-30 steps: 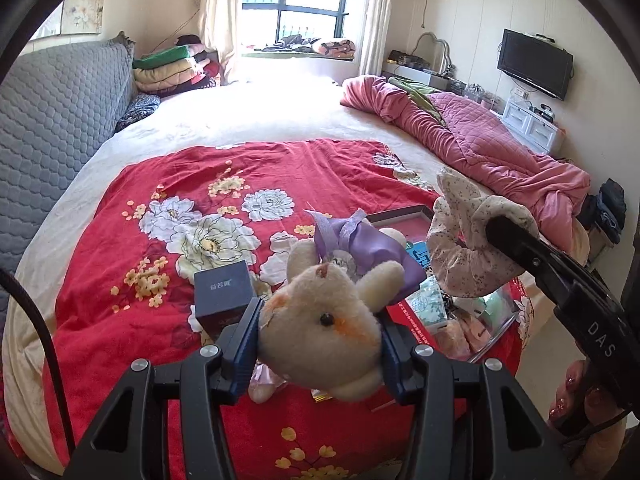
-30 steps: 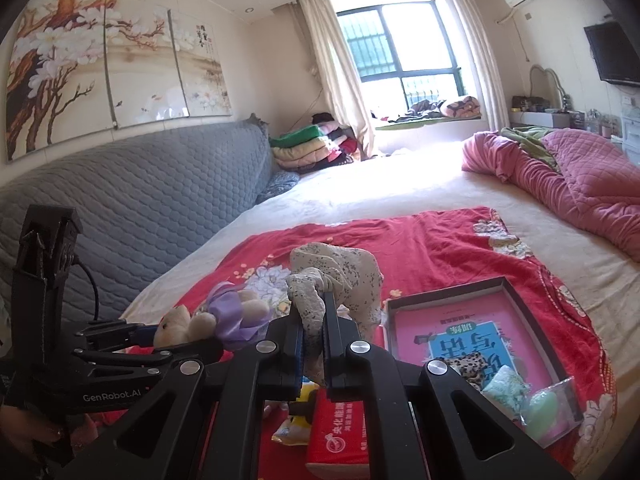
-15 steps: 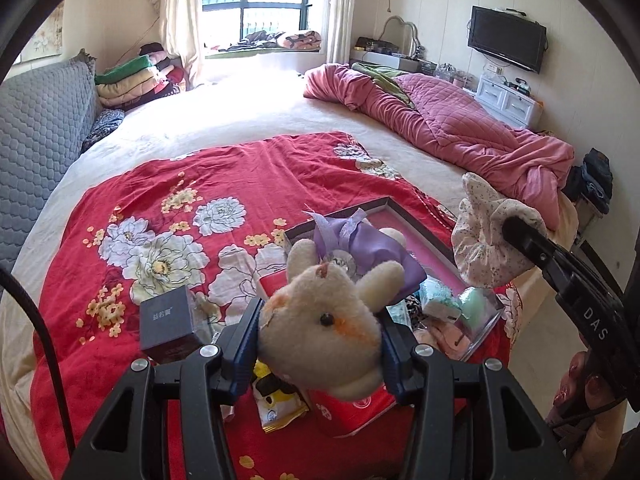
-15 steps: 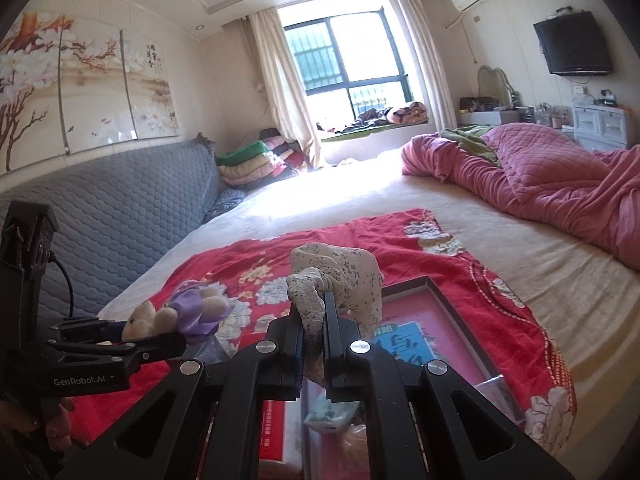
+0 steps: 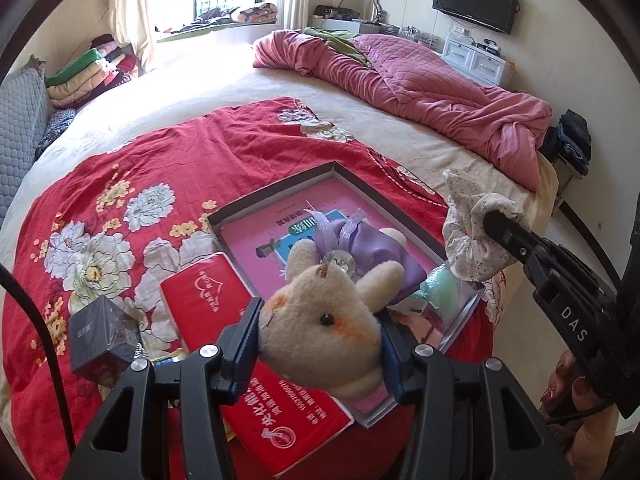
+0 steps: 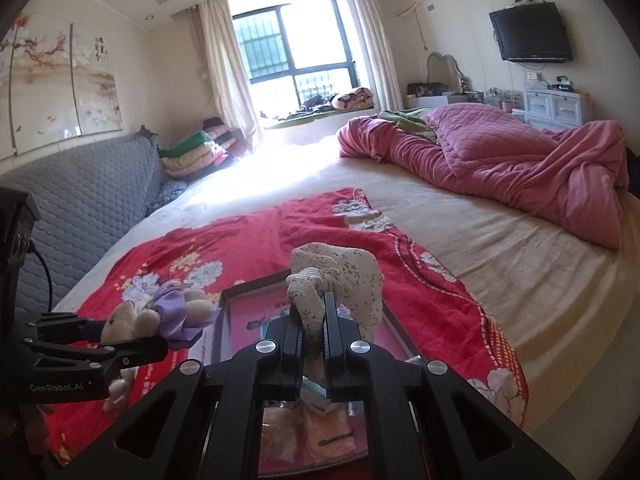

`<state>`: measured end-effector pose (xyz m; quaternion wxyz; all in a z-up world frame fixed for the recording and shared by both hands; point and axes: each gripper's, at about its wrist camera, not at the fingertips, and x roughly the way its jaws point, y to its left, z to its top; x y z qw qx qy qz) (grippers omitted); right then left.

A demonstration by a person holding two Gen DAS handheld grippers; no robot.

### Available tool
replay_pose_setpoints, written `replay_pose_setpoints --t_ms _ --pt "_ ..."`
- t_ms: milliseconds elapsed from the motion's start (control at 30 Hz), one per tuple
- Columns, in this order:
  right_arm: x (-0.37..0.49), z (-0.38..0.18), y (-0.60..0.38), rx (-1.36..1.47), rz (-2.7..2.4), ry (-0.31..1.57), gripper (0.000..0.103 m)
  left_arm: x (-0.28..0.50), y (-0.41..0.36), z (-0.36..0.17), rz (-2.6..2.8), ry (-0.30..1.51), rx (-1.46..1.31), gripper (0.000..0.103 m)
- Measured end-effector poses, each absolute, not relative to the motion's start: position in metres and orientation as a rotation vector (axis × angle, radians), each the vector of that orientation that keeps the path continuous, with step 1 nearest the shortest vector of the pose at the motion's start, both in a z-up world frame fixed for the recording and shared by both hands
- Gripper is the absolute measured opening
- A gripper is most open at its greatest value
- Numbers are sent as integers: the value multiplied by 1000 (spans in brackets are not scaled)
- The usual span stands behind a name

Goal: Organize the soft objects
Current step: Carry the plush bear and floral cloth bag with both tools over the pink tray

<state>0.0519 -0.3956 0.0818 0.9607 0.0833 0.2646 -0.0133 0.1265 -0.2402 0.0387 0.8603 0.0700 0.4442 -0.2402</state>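
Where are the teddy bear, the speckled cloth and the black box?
teddy bear [image 5: 320, 332], left wrist view, its face
speckled cloth [image 6: 344, 276], right wrist view, bunched top
black box [image 5: 102, 340], left wrist view, front side

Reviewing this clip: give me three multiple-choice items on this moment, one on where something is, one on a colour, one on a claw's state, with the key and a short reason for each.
1. Where does the red tissue pack lie?
A. On the red floral cover, beside the shallow box
B. On the pink quilt
C. On the window sill

2. What colour is the plush bear's dress?
A. Green
B. Purple
C. Black

3. What is the state of the right claw?
A. Open and empty
B. Shut on the speckled cloth
C. Shut on the dark cube box

Key:
1 A: the pack rests on the red floral cover, along the left wall of the shallow box.
2 B: purple fabric shows behind the bear's head in the left claw.
3 B: its jaws pinch the speckled cloth, which bunches above them.
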Motion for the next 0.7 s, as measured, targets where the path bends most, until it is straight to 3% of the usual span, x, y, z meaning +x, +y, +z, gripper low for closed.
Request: replay_pose_setpoints --t_ms 700 --pt "69 43 -410 186 -18 635 8 162 -293 -31 -512 1099 212 52"
